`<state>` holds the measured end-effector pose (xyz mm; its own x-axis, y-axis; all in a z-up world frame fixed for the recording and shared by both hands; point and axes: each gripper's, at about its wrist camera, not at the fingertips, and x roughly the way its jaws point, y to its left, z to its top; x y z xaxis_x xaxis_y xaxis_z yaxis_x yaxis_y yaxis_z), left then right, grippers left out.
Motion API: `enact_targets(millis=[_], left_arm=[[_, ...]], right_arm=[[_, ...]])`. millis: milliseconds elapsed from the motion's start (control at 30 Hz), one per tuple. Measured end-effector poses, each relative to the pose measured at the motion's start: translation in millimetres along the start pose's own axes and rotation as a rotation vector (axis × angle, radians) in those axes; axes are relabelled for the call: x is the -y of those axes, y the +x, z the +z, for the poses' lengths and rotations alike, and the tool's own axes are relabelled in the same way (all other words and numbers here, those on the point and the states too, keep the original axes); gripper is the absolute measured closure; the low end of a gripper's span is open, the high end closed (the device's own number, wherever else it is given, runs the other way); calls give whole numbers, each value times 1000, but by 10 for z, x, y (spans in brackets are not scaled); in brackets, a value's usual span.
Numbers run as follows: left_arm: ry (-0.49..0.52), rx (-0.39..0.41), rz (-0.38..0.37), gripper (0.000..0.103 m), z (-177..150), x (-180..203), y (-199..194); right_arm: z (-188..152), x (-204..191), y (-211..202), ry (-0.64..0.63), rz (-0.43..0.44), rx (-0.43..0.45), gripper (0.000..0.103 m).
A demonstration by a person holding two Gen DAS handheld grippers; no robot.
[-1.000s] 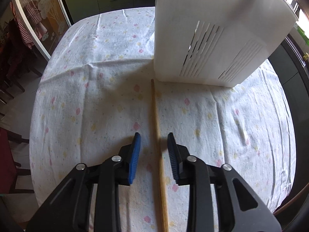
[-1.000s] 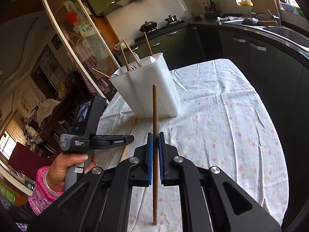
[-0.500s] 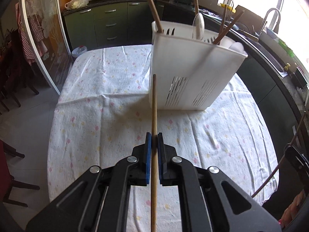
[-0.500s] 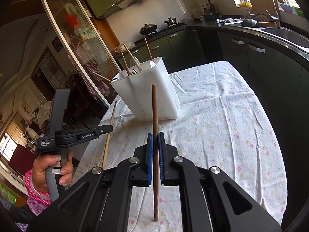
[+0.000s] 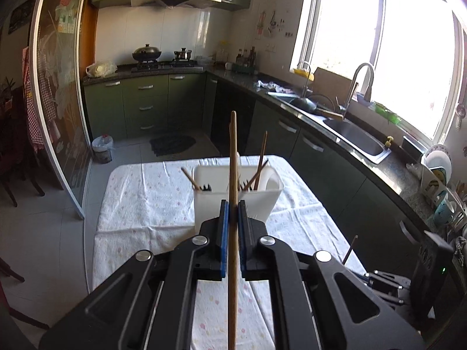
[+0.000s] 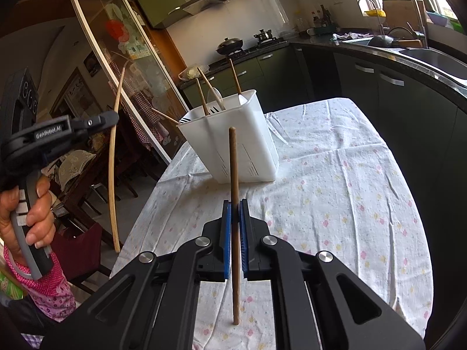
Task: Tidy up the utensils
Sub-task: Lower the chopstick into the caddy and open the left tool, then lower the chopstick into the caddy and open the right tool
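Chopsticks fill both of my tools. My left gripper [image 5: 232, 213] is clenched on a long pale wooden chopstick [image 5: 232, 204], pinched between the blue pads about midway along its length, so the stick points up and forward, its upper part lined up with the white plastic utensil caddy [image 5: 236, 201] ahead of it. I judge I grip it mid-shaft so the tip can be steered over the rim without the stick swinging.

My right gripper [image 6: 235, 218] is clamped on a darker brown wooden chopstick [image 6: 234, 204], also mid-shaft, held near upright above the floral white tablecloth [image 6: 335, 198]. From the right wrist view the caddy [image 6: 233, 143] stands tilted-looking near the table's far left part, well apart from this stick, with several sticks, a fork and a white spoon already standing inside.

That same view shows my left hand [image 6: 27, 204] raised off to the side of the table, its chopstick [image 6: 112, 160] hanging clear of the cloth.

I judge the step in hand is carrying both sticks to the caddy; 2 remain to drop in. Risk: a tip catching the rim and tipping the light caddy.
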<state>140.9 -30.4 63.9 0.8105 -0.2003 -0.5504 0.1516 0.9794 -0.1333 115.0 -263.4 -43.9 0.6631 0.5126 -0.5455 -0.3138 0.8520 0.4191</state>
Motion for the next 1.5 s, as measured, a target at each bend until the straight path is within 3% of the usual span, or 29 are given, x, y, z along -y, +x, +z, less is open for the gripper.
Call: enact_targets(millis=[167, 333, 567, 967, 1000, 1033, 1067, 1100, 1133, 1300, 1500], left_arm=[[-72, 214, -4, 97, 416, -68, 31], [-144, 419, -76, 97, 600, -189, 335], [-144, 575, -3, 97, 666, -191, 690], [-36, 490, 34, 96, 374, -64, 1037], [-27, 481, 36, 88, 352, -61, 1049], [-20, 476, 35, 71, 331, -61, 1048], [-17, 476, 34, 64, 310, -65, 1030], [-15, 481, 34, 56, 285, -67, 1002], [-12, 489, 34, 55, 257, -66, 966], [-27, 487, -3, 55, 84, -86, 636], [-91, 464, -34, 55, -418, -243, 102]], right_arm=[[-2, 37, -18, 3, 5, 3, 96], [4, 70, -44, 4, 13, 6, 96], [27, 104, -36, 1, 34, -4, 96], [74, 126, -8, 7, 45, -11, 96], [79, 118, -8, 5, 45, -11, 96], [86, 110, -9, 3, 45, -9, 96], [96, 99, -13, 1, 46, -7, 96], [108, 87, -21, -1, 46, -3, 96], [126, 73, -24, -5, 46, 0, 96], [261, -30, -109, -40, 41, 27, 96], [641, -238, -306, -109, 22, 116, 96]])
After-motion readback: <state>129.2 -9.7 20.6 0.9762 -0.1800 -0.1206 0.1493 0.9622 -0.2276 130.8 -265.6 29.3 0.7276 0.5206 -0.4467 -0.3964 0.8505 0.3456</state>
